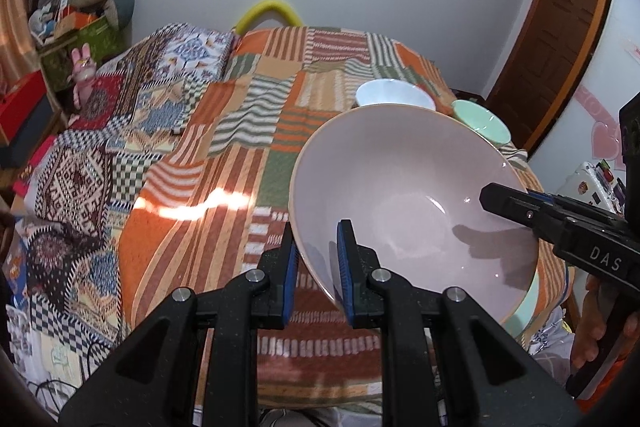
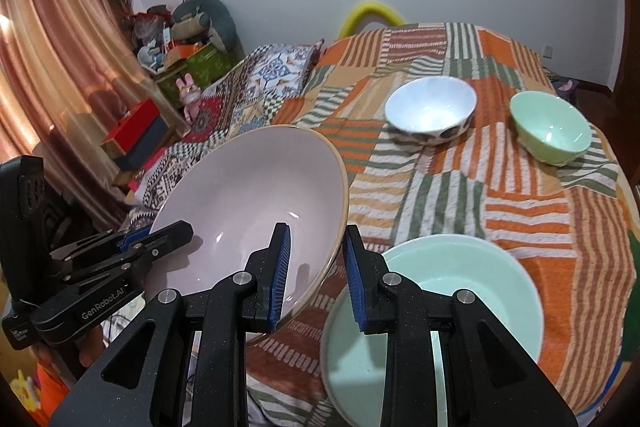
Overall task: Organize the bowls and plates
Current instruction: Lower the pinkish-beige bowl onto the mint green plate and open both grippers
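Large pale-pink ceramic bowl clamped at opposite rims by left gripper and right gripper, carried tilted above near table edge beside wide mint-green bowl; white bowl and small green bowl still unsorted toward far edge.

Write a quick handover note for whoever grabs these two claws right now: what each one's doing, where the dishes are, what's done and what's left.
Left claw: shut on the near rim of the large pink bowl.
Right claw: shut on the opposite rim of the same bowl; it is lifted and tilted between the two.
Mint green plate: on the striped tablecloth, near edge, just right of the pink bowl.
White bowl and small green bowl: farther back, standing apart.
Done: pink bowl picked up.
Left: probably set it on the mint plate, then gather the two small bowls.
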Demonstrator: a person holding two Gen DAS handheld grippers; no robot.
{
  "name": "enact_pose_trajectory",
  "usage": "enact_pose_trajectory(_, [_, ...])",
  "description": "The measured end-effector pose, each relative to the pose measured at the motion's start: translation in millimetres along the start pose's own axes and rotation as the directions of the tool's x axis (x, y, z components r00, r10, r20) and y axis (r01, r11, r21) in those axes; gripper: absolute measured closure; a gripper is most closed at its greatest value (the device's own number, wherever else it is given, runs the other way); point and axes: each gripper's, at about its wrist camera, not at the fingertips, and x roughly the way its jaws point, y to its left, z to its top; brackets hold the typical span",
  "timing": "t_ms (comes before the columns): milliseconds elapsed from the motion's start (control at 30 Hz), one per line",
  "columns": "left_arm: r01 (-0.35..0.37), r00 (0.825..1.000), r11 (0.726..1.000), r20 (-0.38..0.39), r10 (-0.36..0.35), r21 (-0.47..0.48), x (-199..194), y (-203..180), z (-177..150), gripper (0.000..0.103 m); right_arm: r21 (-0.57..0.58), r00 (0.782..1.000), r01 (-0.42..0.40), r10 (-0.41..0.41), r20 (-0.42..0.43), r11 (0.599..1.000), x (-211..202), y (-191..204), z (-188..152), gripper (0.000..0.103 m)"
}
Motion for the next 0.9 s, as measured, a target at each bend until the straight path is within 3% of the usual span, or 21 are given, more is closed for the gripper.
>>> enact_pose_trajectory(533, [-0.028, 0.993, 0.998, -0.117, 0.021, -0.057, 35.8, 33.8, -35.6, 0.085, -0.01, 0.986, 0.003, -0.004, -0.166, 1.0, 50.3, 11.8, -25.4, 0.078])
enact_pose_trajectory(900, [-0.041, 0.981, 0.996, -0.19, 0.026, -0.074, 58.0, 41.5, -54.8, 0.085, -0.024, 0.973, 0.016, -0.021, -0.23, 1.0, 70.8, 11.3, -34.7, 0.078])
